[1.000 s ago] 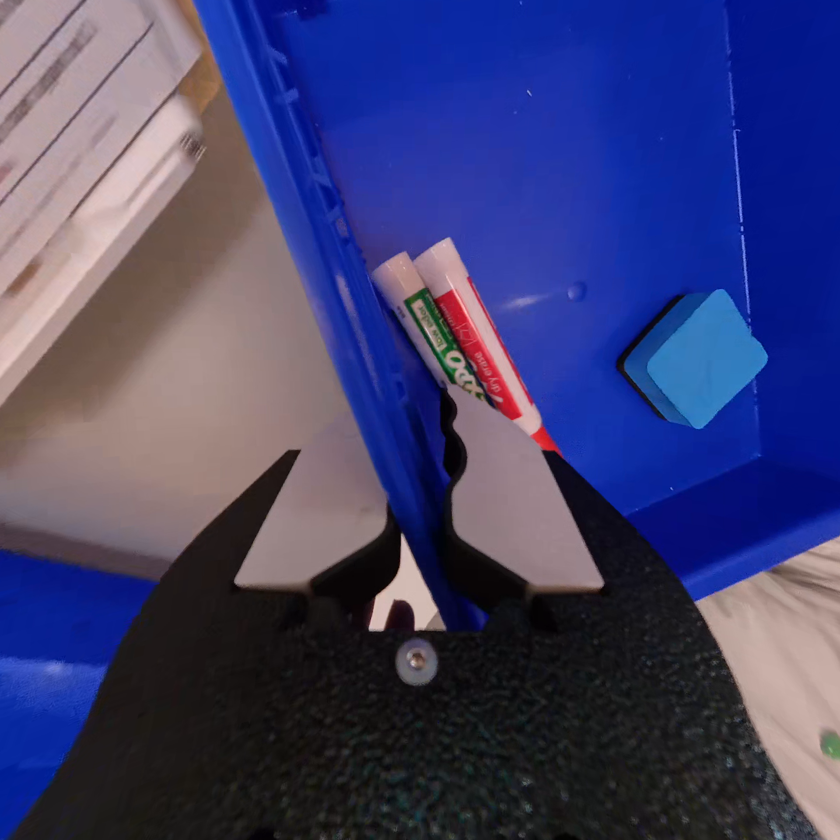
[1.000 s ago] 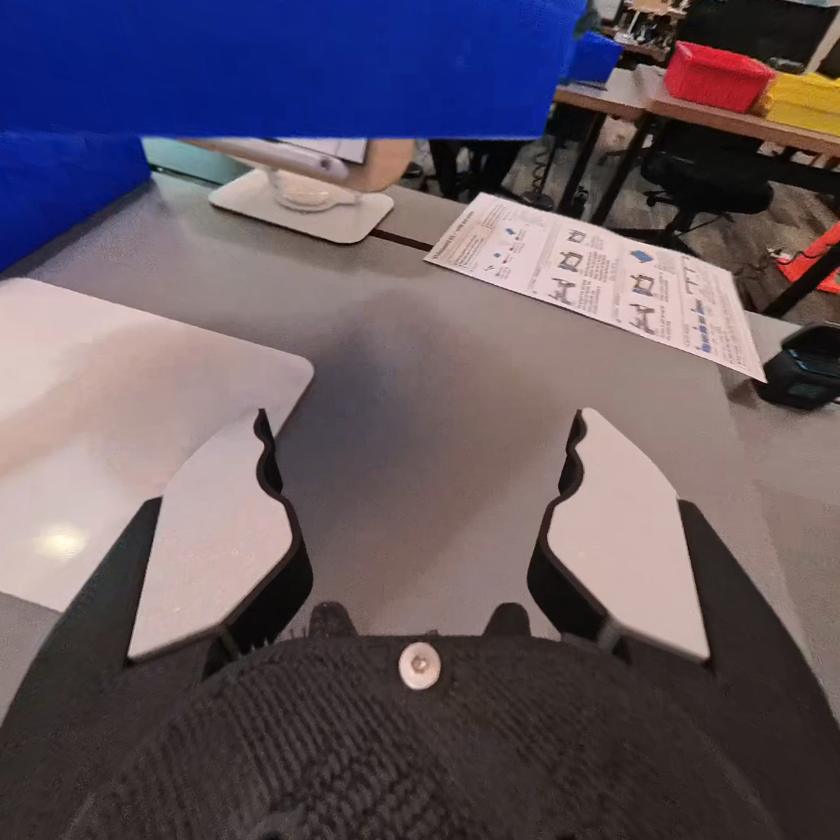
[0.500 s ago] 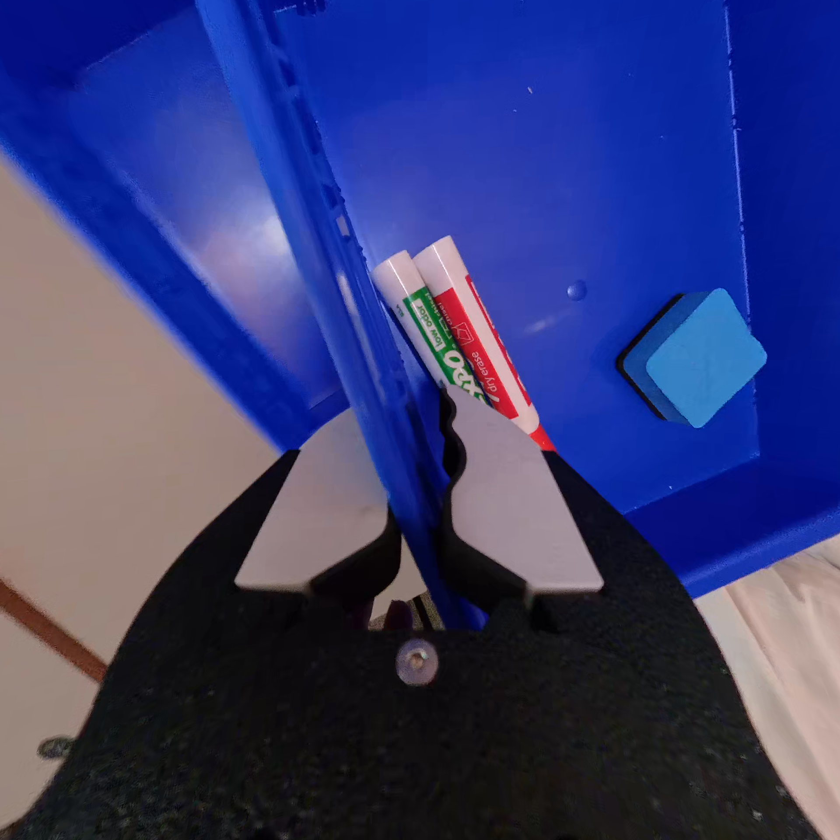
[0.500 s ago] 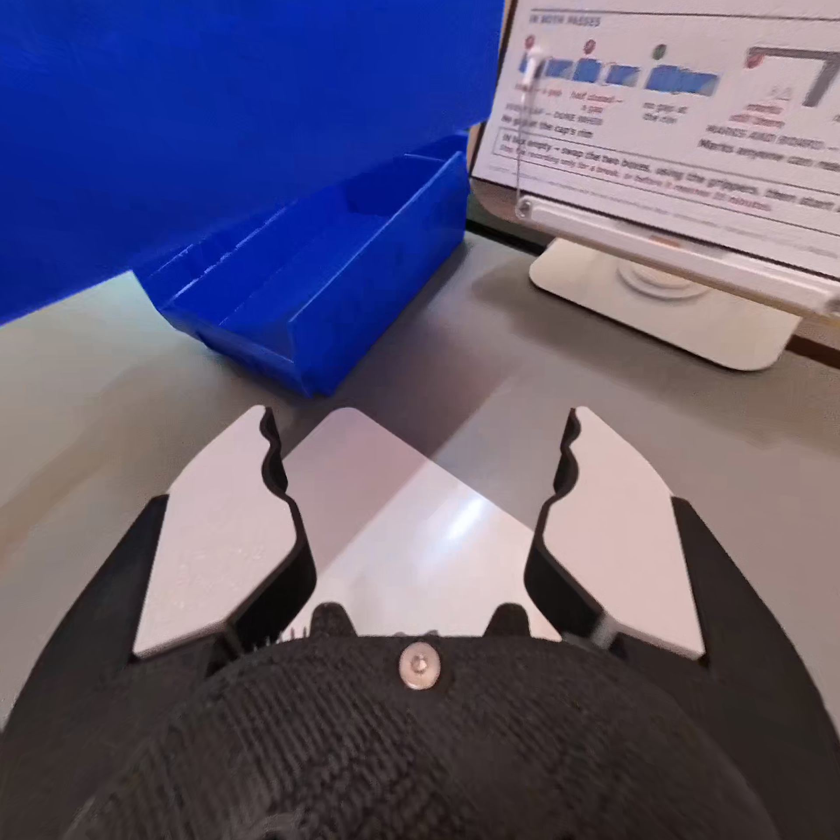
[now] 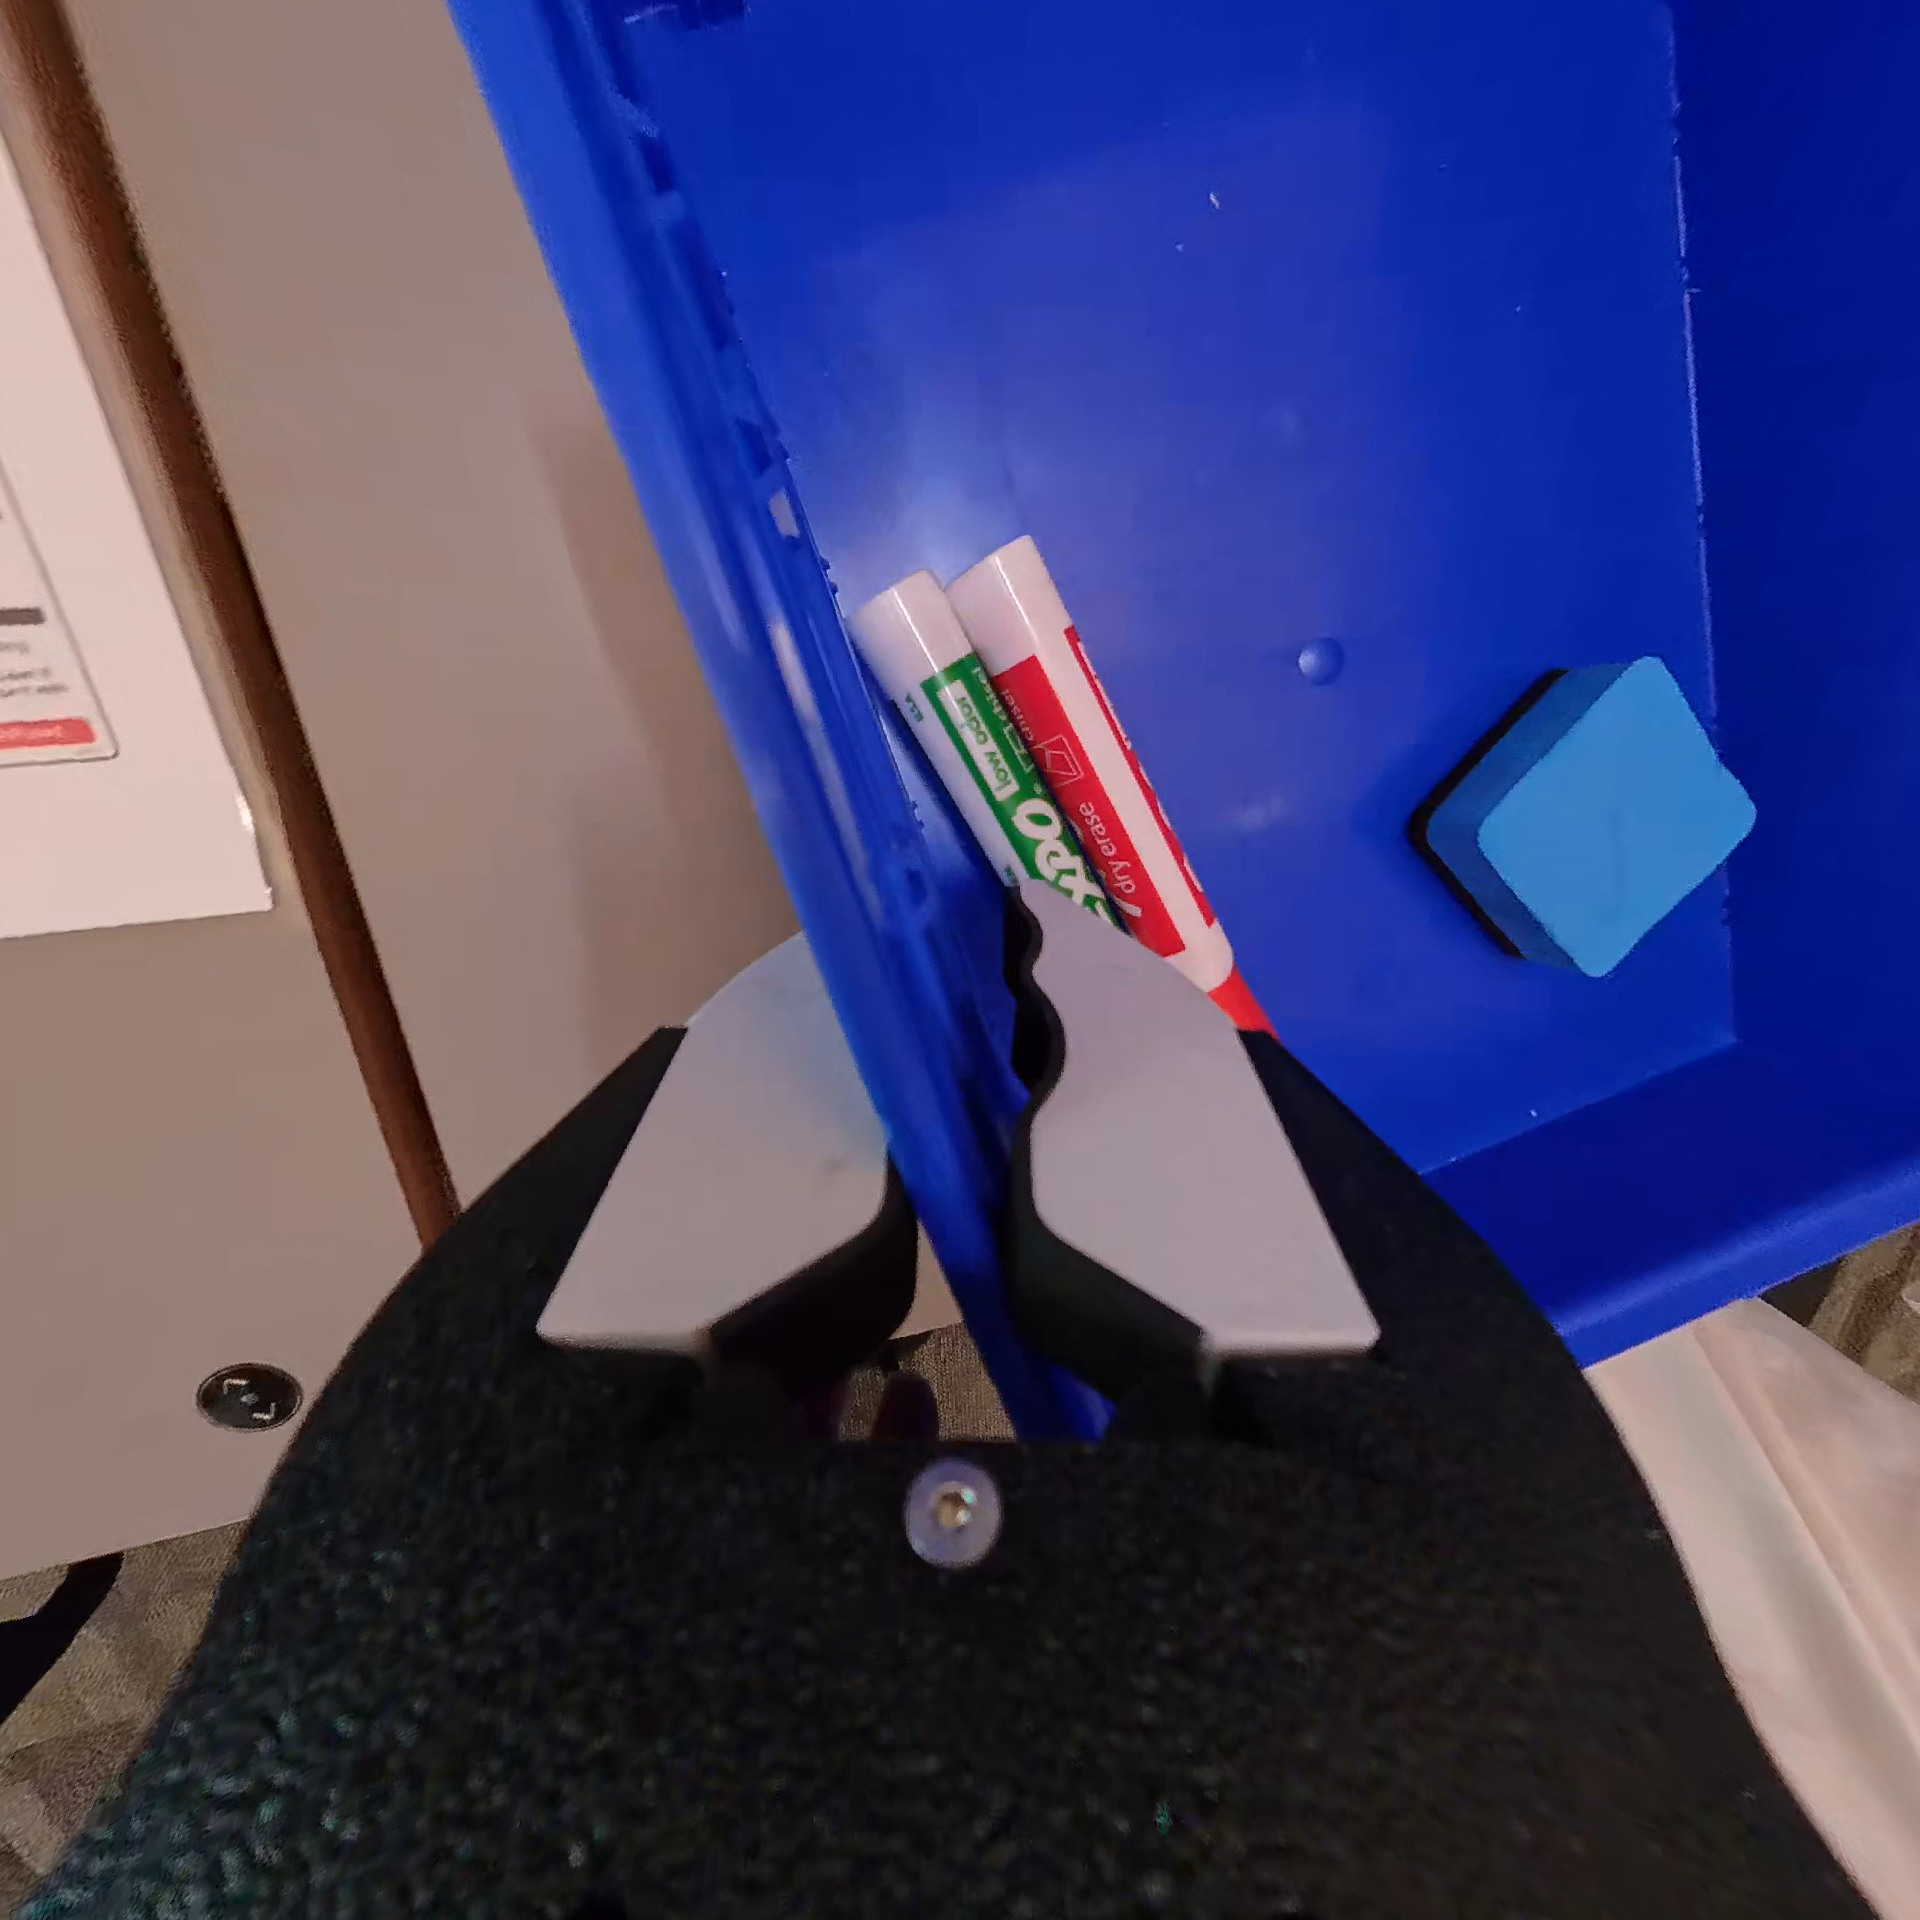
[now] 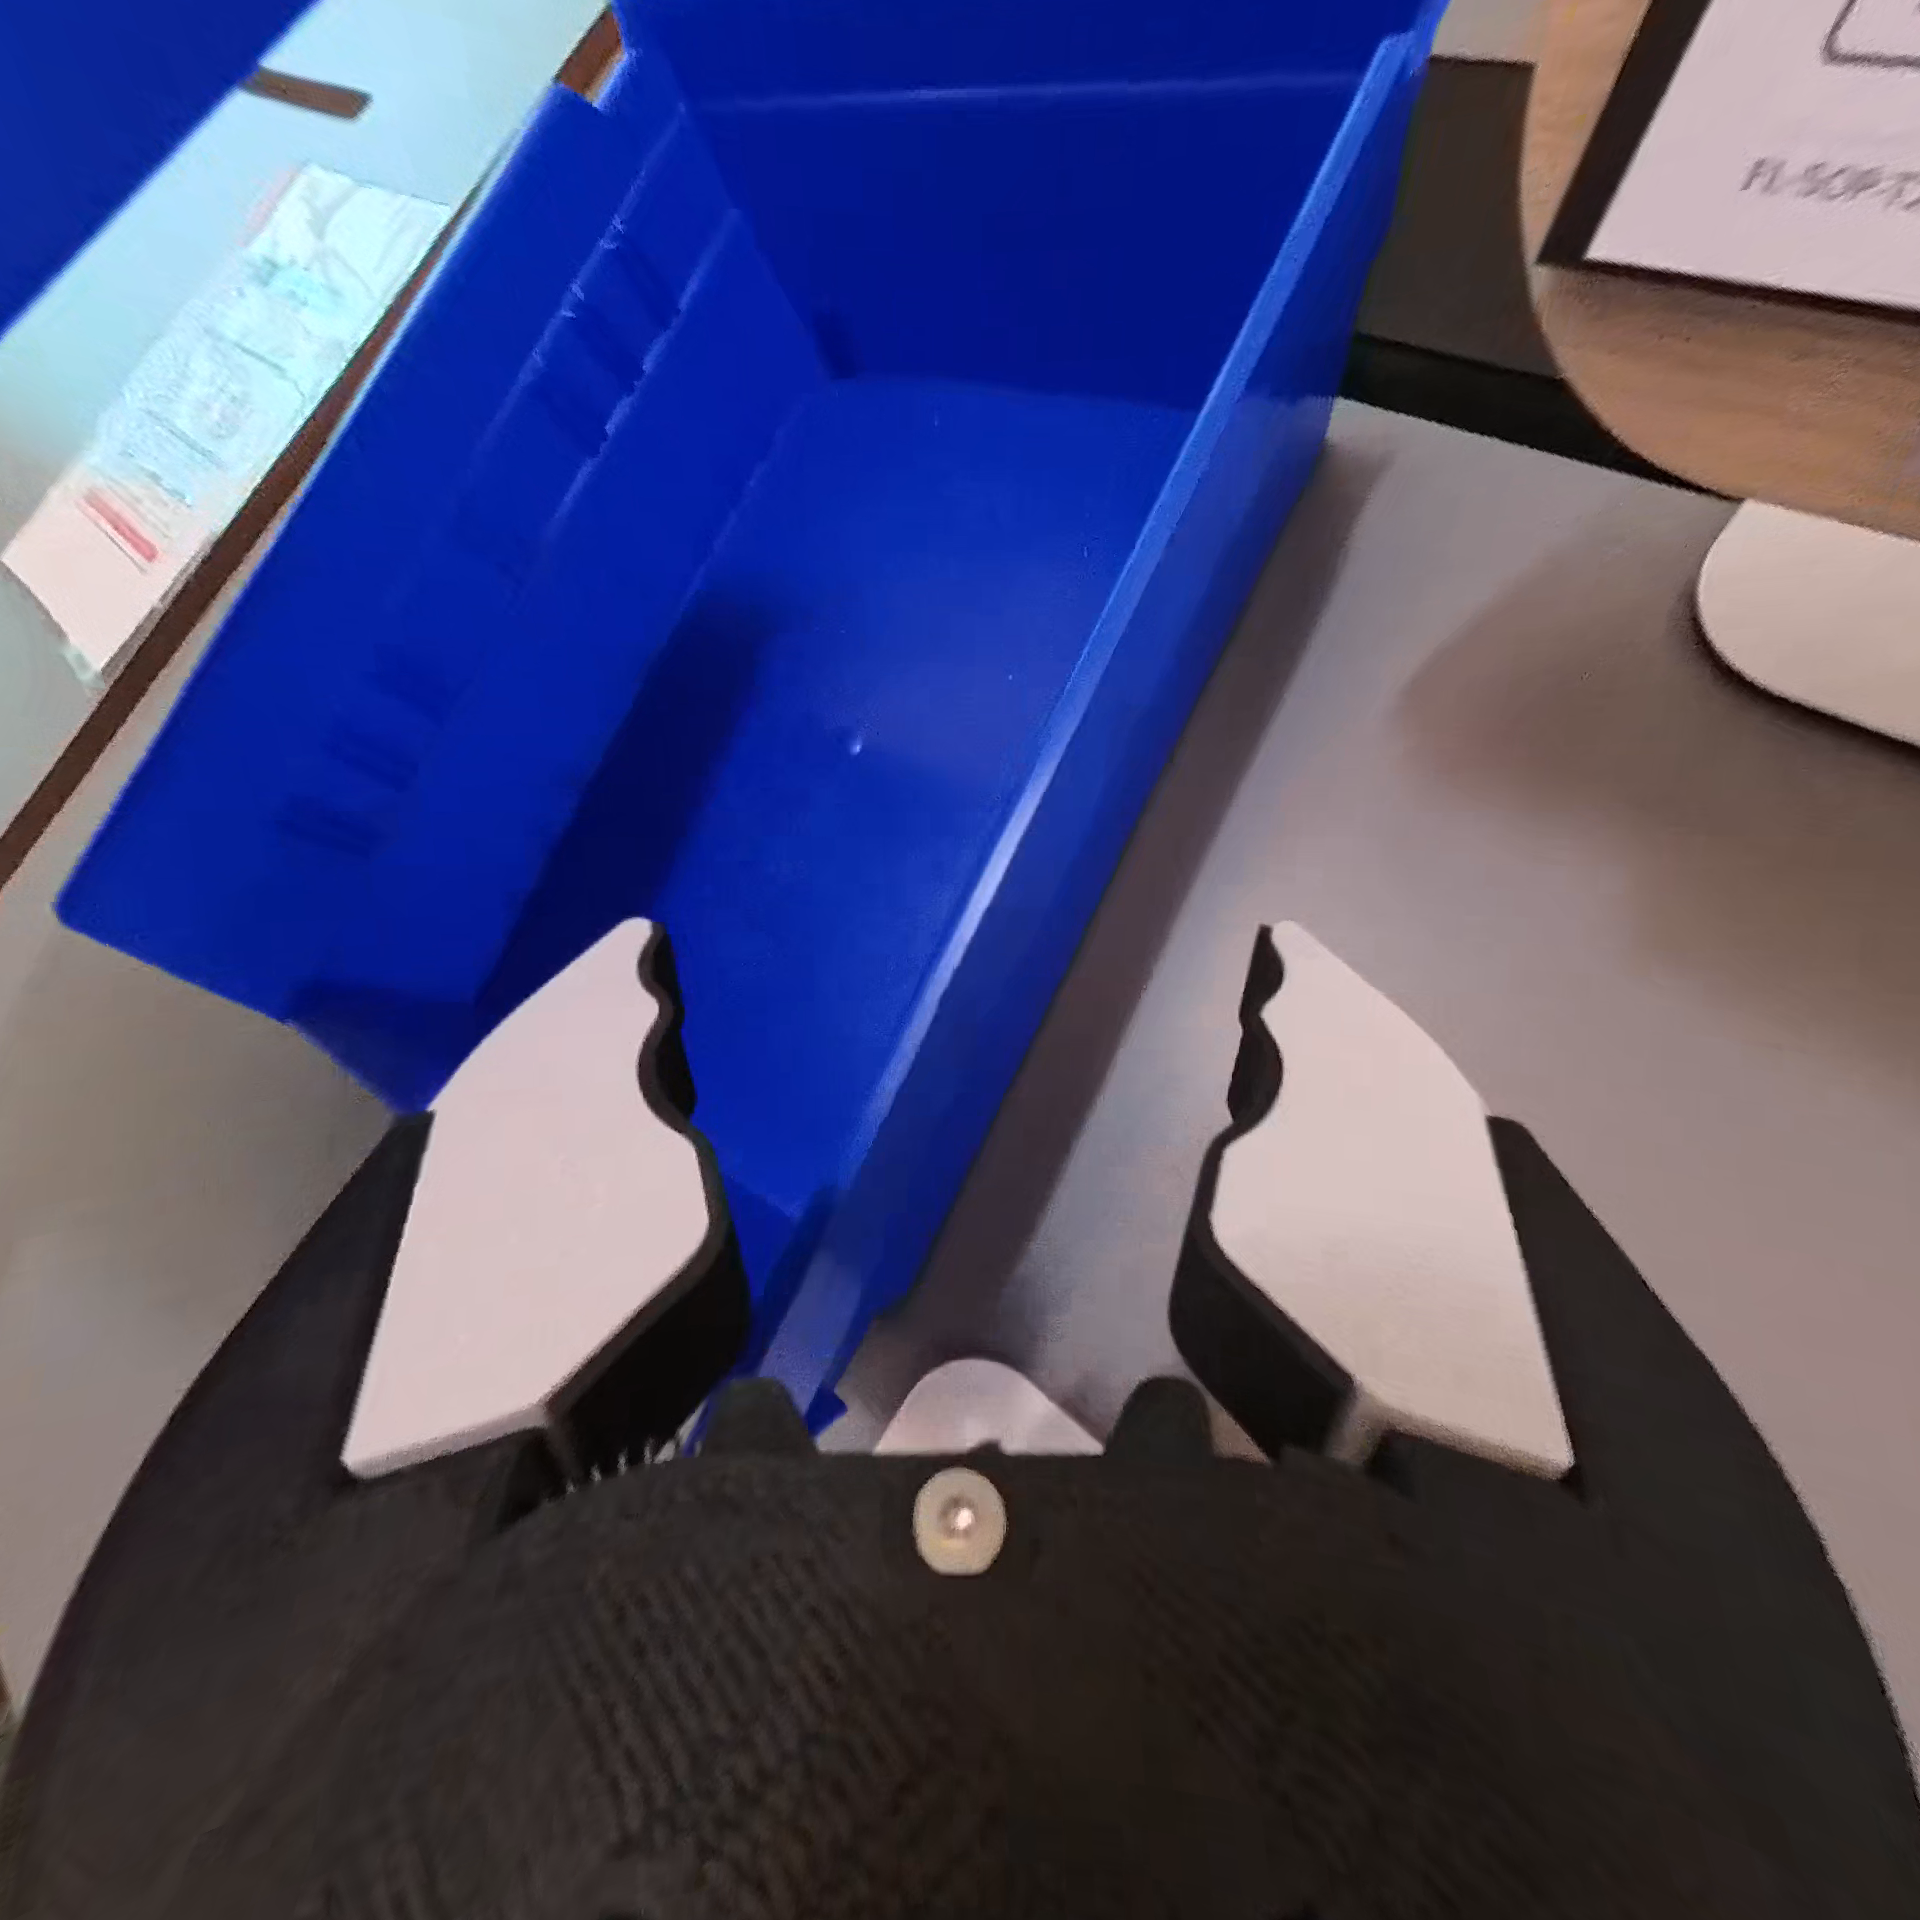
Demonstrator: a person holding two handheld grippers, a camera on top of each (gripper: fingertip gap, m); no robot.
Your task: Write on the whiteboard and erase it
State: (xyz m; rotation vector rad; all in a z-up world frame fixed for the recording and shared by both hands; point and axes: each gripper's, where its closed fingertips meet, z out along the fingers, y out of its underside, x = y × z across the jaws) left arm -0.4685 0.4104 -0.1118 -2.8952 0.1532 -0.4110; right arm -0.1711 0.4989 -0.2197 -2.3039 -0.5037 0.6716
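The left gripper [image 5: 951, 1049] is clamped on the side wall of a tilted blue bin [image 5: 1299, 343], likely carrying it. At one o'clock the green marker [image 5: 961, 748] and red marker [image 5: 1081, 769] lie against that wall, and the eraser [image 5: 1590, 816] sits at two o'clock. The right gripper [image 6: 956, 1049] hangs spread and empty over a second blue bin [image 6: 914, 644]; only a white corner that may be the whiteboard [image 6: 961, 1403] shows, at six o'clock.

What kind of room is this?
Probably an office or lab workspace: a grey desk, printed sheets, and a blue bin holding whiteboard markers and an eraser.

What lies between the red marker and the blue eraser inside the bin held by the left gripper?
In the left wrist view, only bare bin floor lies between the red marker and the blue eraser, bearing one small moulded bump. The left gripper clamps the bin's side wall.
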